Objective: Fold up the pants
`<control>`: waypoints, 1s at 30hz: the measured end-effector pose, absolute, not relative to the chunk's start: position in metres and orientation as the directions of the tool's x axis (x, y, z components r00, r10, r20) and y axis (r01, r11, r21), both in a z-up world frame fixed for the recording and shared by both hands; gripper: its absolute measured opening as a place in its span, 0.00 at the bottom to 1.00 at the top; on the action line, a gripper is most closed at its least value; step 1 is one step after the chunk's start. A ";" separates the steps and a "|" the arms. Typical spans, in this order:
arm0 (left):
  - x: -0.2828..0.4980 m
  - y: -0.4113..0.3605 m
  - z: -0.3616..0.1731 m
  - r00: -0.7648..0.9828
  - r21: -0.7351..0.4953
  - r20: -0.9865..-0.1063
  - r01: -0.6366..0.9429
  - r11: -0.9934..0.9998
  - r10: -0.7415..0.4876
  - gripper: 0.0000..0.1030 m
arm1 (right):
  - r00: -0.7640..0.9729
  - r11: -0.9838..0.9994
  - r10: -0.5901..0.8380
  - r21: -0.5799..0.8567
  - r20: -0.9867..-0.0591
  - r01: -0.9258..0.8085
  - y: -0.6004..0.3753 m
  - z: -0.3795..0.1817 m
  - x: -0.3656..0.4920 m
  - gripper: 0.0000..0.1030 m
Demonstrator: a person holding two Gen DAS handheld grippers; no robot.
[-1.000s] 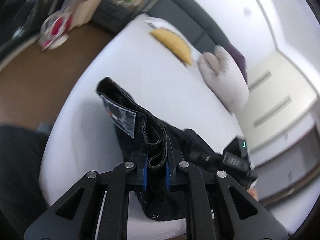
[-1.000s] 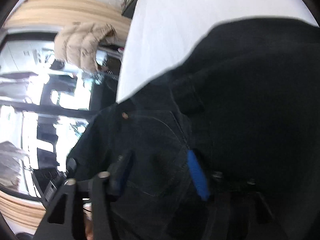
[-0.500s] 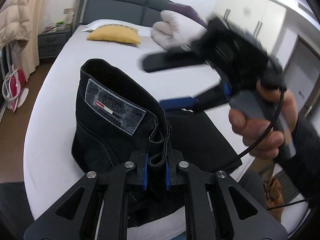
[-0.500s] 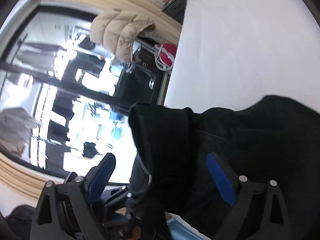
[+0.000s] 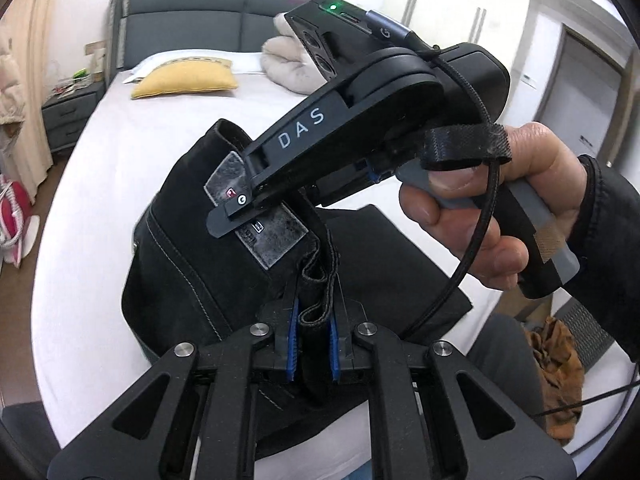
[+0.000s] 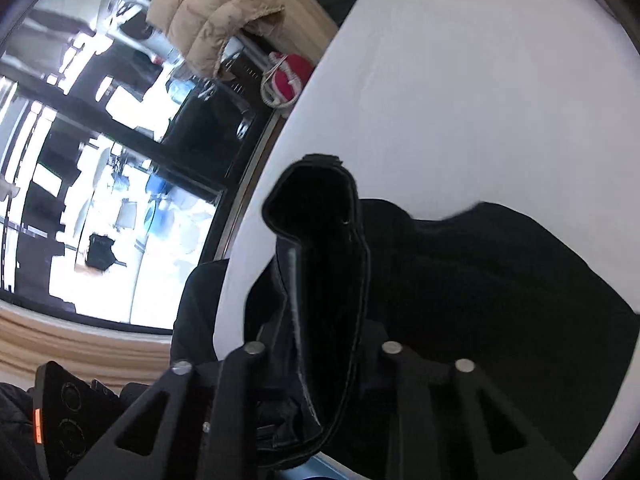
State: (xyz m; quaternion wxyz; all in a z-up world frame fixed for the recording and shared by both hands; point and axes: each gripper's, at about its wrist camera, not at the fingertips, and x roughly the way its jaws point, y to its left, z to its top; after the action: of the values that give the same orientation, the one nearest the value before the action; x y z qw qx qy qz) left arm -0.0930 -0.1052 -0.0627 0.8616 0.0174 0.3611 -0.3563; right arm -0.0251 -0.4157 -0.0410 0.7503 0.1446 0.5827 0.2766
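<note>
One pair of black pants (image 5: pixel 208 272) lay on the near part of the white bed (image 5: pixel 120 152), its waistband pinched tight in the left gripper (image 5: pixel 313 338), while the right gripper's (image 6: pixel 316 364) jaws were closing around another waistband stretch, one yellow pillow (image 5: pixel 184 80) far beyond.

We've got the left gripper (image 5: pixel 313 338) clamped tight on the pants' (image 5: pixel 200 264) waistband. Our right gripper (image 6: pixel 320 364) angles down above the label, jaws closing around the upright band, right hand (image 5: pixel 492 208) wrapped round its handle.
</note>
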 end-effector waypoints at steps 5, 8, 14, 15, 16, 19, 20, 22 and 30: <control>-0.092 -0.151 -0.063 0.440 -0.219 -0.640 0.681 0.698 -0.630 0.09 | 0.236 0.826 0.563 0.530 -0.793 -0.189 -0.456 -0.037 -0.035 0.17; -0.094 -0.185 -0.065 0.407 -0.214 -0.648 0.714 0.667 -0.644 0.09 | 0.270 0.836 0.547 0.529 -0.792 -0.142 -0.485 -0.042 -0.042 0.17; -0.099 -0.252 -0.074 0.343 -0.197 -0.674 0.770 0.607 -0.655 0.09 | 0.305 0.833 0.537 0.550 -0.787 -0.048 -0.544 -0.061 -0.056 0.16; -0.098 -0.264 -0.076 0.333 -0.193 -0.681 0.778 0.598 -0.652 0.09 | 0.309 0.830 0.538 0.556 -0.784 -0.034 -0.553 -0.065 -0.057 0.17; -0.097 -0.274 -0.079 0.325 -0.190 -0.687 0.783 0.592 -0.650 0.09 | 0.314 0.827 0.538 0.561 -0.782 -0.019 -0.564 -0.070 -0.060 0.16; -0.096 -0.302 -0.088 0.301 -0.183 -0.706 0.797 0.576 -0.641 0.09 | 0.324 0.821 0.538 0.571 -0.778 0.007 -0.587 -0.082 -0.065 0.16; -0.095 -0.312 -0.092 0.293 -0.182 -0.713 0.800 0.572 -0.637 0.09 | 0.325 0.819 0.538 0.573 -0.778 0.015 -0.594 -0.086 -0.067 0.16; -0.094 -0.331 -0.100 0.279 -0.174 -0.728 0.808 0.563 -0.626 0.09 | 0.325 0.814 0.540 0.580 -0.776 0.033 -0.604 -0.094 -0.067 0.16; -0.083 -0.366 -0.128 0.246 -0.160 -0.772 0.818 0.553 -0.587 0.09 | 0.327 0.770 0.584 0.635 -0.743 0.067 -0.630 -0.128 -0.071 0.16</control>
State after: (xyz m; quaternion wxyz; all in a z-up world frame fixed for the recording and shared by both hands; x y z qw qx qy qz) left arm -0.0833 -0.3665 -0.1283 0.7768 0.1390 0.4157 -0.4521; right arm -0.0712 -0.6302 -0.1285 0.7600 0.2936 0.5543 0.1702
